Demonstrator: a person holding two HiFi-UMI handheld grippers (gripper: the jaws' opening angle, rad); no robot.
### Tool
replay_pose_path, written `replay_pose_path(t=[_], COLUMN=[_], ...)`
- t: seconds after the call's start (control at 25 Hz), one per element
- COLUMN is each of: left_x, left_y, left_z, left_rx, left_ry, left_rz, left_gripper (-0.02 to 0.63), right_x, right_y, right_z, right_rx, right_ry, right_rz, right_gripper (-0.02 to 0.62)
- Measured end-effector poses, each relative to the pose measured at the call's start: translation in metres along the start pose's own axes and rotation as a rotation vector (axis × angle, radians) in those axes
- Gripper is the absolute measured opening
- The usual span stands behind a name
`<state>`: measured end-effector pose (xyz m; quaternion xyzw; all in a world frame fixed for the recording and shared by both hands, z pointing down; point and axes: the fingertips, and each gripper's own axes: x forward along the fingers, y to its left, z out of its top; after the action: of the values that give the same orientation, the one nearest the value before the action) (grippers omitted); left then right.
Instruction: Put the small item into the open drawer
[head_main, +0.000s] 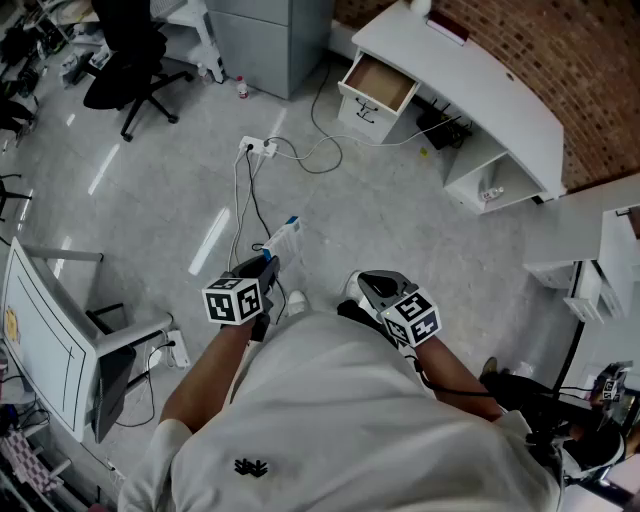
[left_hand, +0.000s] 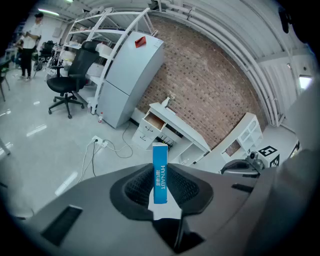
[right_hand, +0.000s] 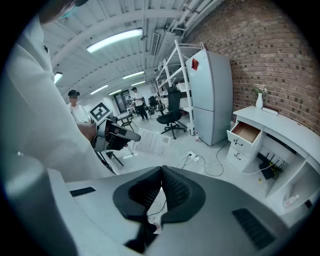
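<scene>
A small blue and white box (left_hand: 160, 165) stands upright between the pads of my left gripper (left_hand: 162, 183), which is shut on it. The head view shows that box (head_main: 284, 238) poking forward from the left gripper (head_main: 264, 270), held over the floor in front of the person. The open wooden-bottomed drawer (head_main: 378, 84) juts from a white desk unit well ahead; it also shows as the drawer (left_hand: 154, 120) and the drawer (right_hand: 246, 132). My right gripper (right_hand: 161, 176) is shut with nothing in it, and the right gripper (head_main: 376, 286) sits close to the body.
A white power strip (head_main: 257, 148) and loose cables (head_main: 320, 150) lie on the floor between me and the drawer. The curved white desk (head_main: 480, 80) runs along a brick wall. A black office chair (head_main: 130, 60) and a grey cabinet (head_main: 270, 40) stand far left.
</scene>
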<state>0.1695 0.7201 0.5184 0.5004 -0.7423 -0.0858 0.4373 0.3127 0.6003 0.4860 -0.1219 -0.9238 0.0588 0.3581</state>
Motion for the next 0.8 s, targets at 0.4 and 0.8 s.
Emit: replay_pose_path(t=[0.4,0.8], left_x=[0.015,0.024], left_y=[-0.006,0.01], left_z=[0.005,0.024], left_rx=[0.026,0.068], left_ry=[0.015,0.023], left_rz=[-0.052,-0.006], left_gripper=[0.087,0.087], right_x=[0.007,0.021], right_y=[0.002,-0.024], right_z=[-0.005,0.02], right_rx=[0.044,0.057], right_ry=[-0.011,-0.032], right_rz=[-0.038,-0.063], right_gripper=[0.029,0.032])
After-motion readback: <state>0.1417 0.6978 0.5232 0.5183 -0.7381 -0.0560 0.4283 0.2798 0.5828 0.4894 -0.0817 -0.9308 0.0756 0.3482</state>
